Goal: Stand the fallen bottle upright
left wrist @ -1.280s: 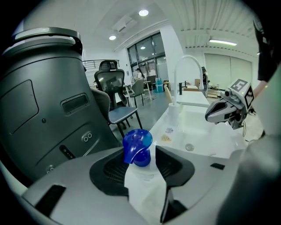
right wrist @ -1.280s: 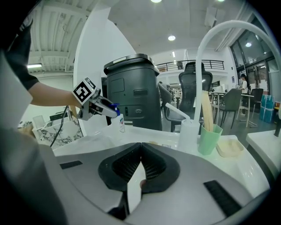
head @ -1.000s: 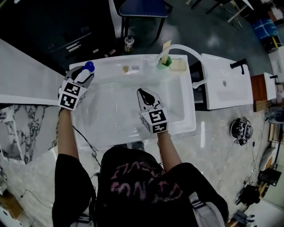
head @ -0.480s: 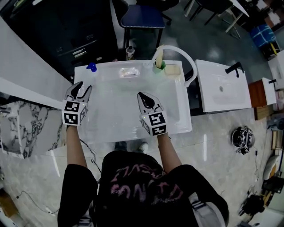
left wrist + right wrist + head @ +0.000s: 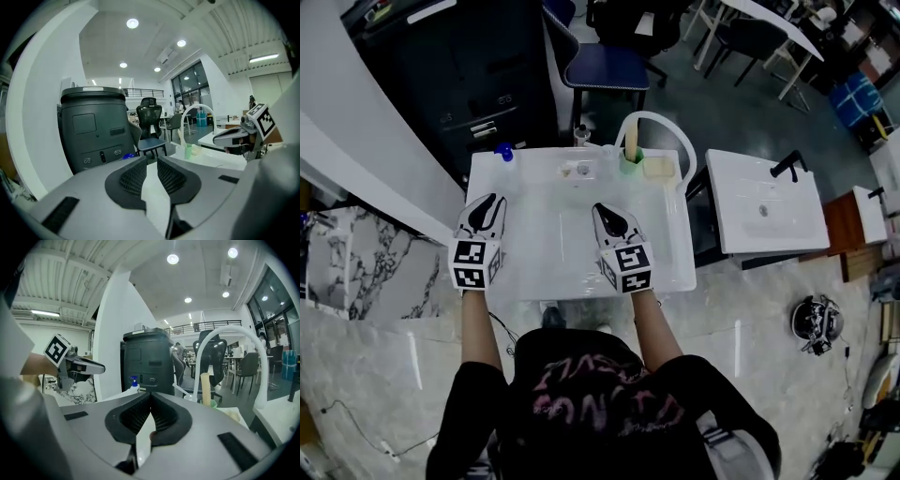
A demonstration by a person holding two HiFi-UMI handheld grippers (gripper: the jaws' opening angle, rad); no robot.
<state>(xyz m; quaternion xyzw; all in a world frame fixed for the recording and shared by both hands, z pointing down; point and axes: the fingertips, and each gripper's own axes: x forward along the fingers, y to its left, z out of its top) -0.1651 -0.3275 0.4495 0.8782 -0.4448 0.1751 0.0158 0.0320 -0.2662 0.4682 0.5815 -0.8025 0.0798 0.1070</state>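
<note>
Two handheld grippers hover above a white sink [image 5: 581, 289]. The bottle [image 5: 503, 150], small and white with a blue top, stands upright at the sink's rear left corner, well apart from both. The left gripper [image 5: 492, 200] has just been closing its jaws; a narrow gap remains, with nothing between them. The right gripper [image 5: 603, 209] has its jaws pressed together, empty.

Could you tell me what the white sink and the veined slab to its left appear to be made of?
The sink looks like glossy white ceramic or moulded plastic: smooth, uniform, with soft reflections; I cannot tell which. The slab looks like polished marble or an imitation: white with dark, irregular veins.
</note>
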